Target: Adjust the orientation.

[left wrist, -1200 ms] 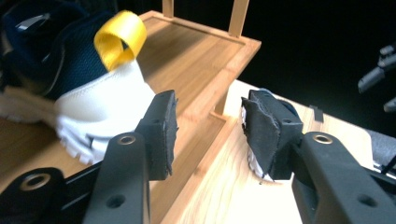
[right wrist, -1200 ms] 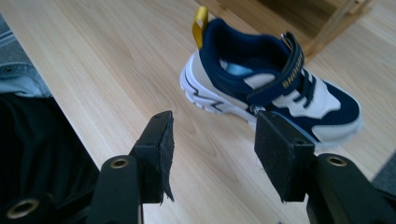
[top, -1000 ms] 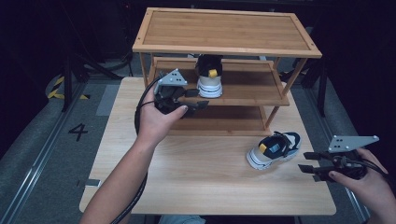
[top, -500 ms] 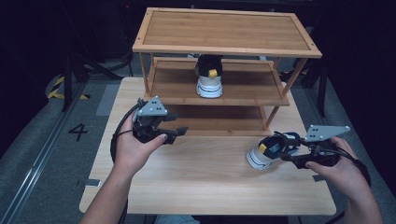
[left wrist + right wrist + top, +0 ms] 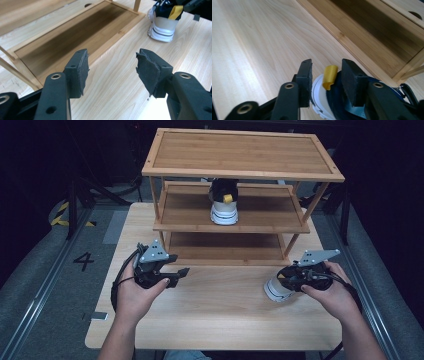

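A white and navy shoe (image 5: 275,290) with a yellow heel tab (image 5: 330,75) rests on the table just right of the rack's front leg. My right gripper (image 5: 284,279) has its jaws on either side of the heel collar, pressed against it; the right gripper view shows the right gripper (image 5: 327,65) with one pad outside the white heel (image 5: 318,100) and the other inside the navy opening. A matching shoe (image 5: 223,207) stands on the rack's middle shelf. My left gripper (image 5: 182,271) hovers open over the table at the left, nothing between its pads (image 5: 82,71).
The three-tier bamboo rack (image 5: 240,170) stands at the back of the light wooden table (image 5: 220,320). Its bottom shelf (image 5: 75,37) lies bare just beyond the left gripper. Dark floor with a painted number lies to the left.
The left gripper has drawn back from the shelf toward the near left. The right gripper came in from the right and took the shoe's heel; the shoe has shifted slightly left.
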Demonstrator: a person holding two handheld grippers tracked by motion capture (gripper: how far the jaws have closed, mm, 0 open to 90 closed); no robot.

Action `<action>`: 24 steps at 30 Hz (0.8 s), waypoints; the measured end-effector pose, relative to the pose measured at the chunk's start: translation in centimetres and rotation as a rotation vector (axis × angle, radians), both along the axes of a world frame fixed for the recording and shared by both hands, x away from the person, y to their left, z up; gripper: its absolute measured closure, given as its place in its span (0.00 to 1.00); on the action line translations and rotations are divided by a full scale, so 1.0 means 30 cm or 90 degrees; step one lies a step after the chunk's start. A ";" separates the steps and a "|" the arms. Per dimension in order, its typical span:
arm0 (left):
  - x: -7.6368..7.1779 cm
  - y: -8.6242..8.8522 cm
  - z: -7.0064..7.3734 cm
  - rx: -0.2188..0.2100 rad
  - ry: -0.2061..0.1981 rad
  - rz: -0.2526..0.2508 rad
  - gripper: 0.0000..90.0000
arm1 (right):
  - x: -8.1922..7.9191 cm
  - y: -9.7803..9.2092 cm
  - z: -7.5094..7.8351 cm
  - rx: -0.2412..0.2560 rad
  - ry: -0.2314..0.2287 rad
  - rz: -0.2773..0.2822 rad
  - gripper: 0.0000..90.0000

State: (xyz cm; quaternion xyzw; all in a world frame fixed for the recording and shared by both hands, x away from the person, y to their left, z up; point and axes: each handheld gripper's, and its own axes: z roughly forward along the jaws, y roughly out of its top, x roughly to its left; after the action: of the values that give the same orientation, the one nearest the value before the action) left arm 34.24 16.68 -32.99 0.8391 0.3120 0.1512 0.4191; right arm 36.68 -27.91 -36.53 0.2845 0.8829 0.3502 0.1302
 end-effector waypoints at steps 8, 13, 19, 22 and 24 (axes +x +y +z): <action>0.010 0.020 -0.019 0.008 0.013 0.003 0.47 | 0.020 0.018 -0.017 -0.024 0.010 0.011 0.97; 0.012 0.034 -0.024 0.003 0.014 0.007 0.47 | 0.016 0.023 -0.012 -0.033 0.011 0.006 0.99; 0.016 0.052 -0.024 0.000 0.014 0.006 0.47 | -0.036 -0.007 0.023 -0.016 0.025 0.023 0.99; 0.026 0.064 -0.031 0.000 0.021 0.007 0.47 | -0.084 -0.035 0.048 -0.018 0.032 0.026 0.99; 0.035 0.069 -0.035 -0.002 0.025 0.007 0.47 | -0.111 -0.055 0.062 -0.018 0.037 0.025 0.99</action>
State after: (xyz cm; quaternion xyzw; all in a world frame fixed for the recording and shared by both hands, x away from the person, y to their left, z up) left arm 35.29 18.74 -34.06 0.8394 0.3254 0.1365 0.4135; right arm 33.35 -29.57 -34.66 0.2749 0.8967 0.3316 0.1017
